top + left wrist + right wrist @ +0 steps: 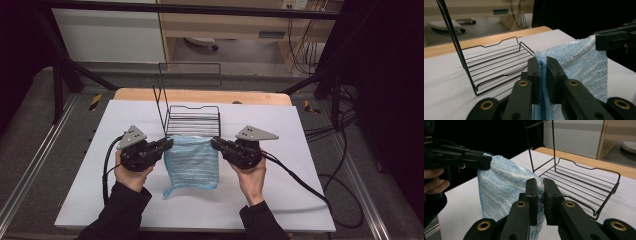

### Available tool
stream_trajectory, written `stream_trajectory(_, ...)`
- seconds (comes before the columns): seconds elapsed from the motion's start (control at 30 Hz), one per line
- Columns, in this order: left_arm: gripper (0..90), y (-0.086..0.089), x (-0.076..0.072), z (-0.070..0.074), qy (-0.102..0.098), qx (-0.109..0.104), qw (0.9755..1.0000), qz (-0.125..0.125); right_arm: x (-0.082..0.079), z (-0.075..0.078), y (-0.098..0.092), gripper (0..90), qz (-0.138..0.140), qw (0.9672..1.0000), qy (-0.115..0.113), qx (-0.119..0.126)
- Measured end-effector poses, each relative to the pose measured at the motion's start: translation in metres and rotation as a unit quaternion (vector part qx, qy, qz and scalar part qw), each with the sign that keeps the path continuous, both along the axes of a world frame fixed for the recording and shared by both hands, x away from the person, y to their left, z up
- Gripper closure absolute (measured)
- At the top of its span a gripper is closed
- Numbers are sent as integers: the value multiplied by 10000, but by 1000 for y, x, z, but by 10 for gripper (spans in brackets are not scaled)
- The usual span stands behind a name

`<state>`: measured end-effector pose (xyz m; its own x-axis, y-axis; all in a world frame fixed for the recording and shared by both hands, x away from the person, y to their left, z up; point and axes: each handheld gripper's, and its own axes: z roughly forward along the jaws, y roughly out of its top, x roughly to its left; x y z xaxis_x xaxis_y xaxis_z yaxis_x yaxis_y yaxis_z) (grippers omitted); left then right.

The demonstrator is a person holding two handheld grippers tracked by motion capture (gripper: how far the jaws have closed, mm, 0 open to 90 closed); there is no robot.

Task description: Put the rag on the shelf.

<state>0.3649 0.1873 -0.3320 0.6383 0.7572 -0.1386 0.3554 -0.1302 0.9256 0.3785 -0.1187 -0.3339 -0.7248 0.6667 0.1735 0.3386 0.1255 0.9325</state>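
A light blue striped towel (191, 162) hangs between my two grippers above the white table cover, its lower end with a small loop trailing on the sheet. My left gripper (169, 144) is shut on the towel's upper left corner (543, 67). My right gripper (215, 143) is shut on the upper right corner (539, 183). In the left gripper view the towel (584, 65) stretches across to the other gripper's jaws. A black wire rack (192, 121) with a tall wire back stands just behind the towel, also as the rack (496, 67) and the rack (584, 187).
The white sheet (125, 200) covers a wooden table (200, 95) whose far edge shows behind the rack. Black cables trail from both grippers, one looping off the right side (310, 190). A dark metal frame surrounds the table, with shelving and cables beyond.
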Motion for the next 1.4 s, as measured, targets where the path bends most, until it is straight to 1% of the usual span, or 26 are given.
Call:
stream_trajectory(0.1, 821, 1, -1, 5, -77, -51, 10000, 1, -1, 4, 0, 835, 6, 10000, -53, 14)
stream_trajectory(0.17, 821, 1, -2, 8, -149, -62, 9999, 12, -2, 8, 0, 835, -12, 9999, -113, 34)
stream_trajectory(0.2, 821, 0, -2, 9, -179, -68, 9998, 15, -2, 12, 0, 835, -26, 9998, -173, 30)
stream_trajectory(0.27, 821, 1, -2, 12, -235, -75, 9997, 19, -2, 14, 0, 836, -24, 9998, -217, 33)
stream_trajectory(0.3, 821, 1, -2, 14, -246, -96, 9997, 16, -3, 19, 1, 835, -37, 9996, -274, 54)
stream_trajectory(0.43, 821, 1, -1, 19, -345, -174, 9992, 31, -4, 25, 1, 836, -57, 9993, -378, 60)
stream_trajectory(0.47, 821, 1, -1, 22, -385, -201, 9990, 34, -4, 30, 1, 836, -79, 9990, -444, 64)
stream_trajectory(0.5, 821, 1, -1, 23, -403, -217, 9989, 37, -4, 30, 1, 836, -79, 9990, -444, 64)
stream_trajectory(0.6, 821, 2, 0, 28, -468, -280, 9985, 53, -4, 35, 2, 836, -96, 9985, -536, 97)
stream_trajectory(0.67, 821, 2, 1, 33, -530, -314, 9981, 67, -4, 39, 2, 837, -120, 9982, -579, 128)
stream_trajectory(0.7, 821, 2, 1, 35, -548, -334, 9979, 72, -5, 43, 3, 837, -125, 9977, -652, 149)
stream_trajectory(0.77, 821, 3, 2, 39, -607, -368, 9974, 80, -5, 44, 3, 837, -136, 9975, -671, 173)
stream_trajectory(0.97, 822, 3, 6, 50, -709, -520, 9960, 139, -4, 57, 5, 837, -216, 9958, -862, 226)
stream_trajectory(1.0, 822, 3, 7, 52, -726, -541, 9958, 143, -4, 57, 5, 837, -216, 9958, -862, 226)
stream_trajectory(1.17, 822, 2, 10, 62, -844, -645, 9942, 158, -1, 69, 5, 837, -328, 9936, -1035, 304)
stream_trajectory(1.2, 822, 2, 11, 64, -863, -667, 9939, 164, -1, 69, 5, 837, -328, 9936, -1035, 304)
stream_trajectory(1.23, 822, 2, 12, 66, -880, -677, 9937, 167, 0, 73, 6, 838, -361, 9929, -1095, 307)
stream_trajectory(1.4, 822, 3, 16, 77, -987, -743, 9922, 186, 2, 80, 7, 838, -419, 9914, -1186, 353)
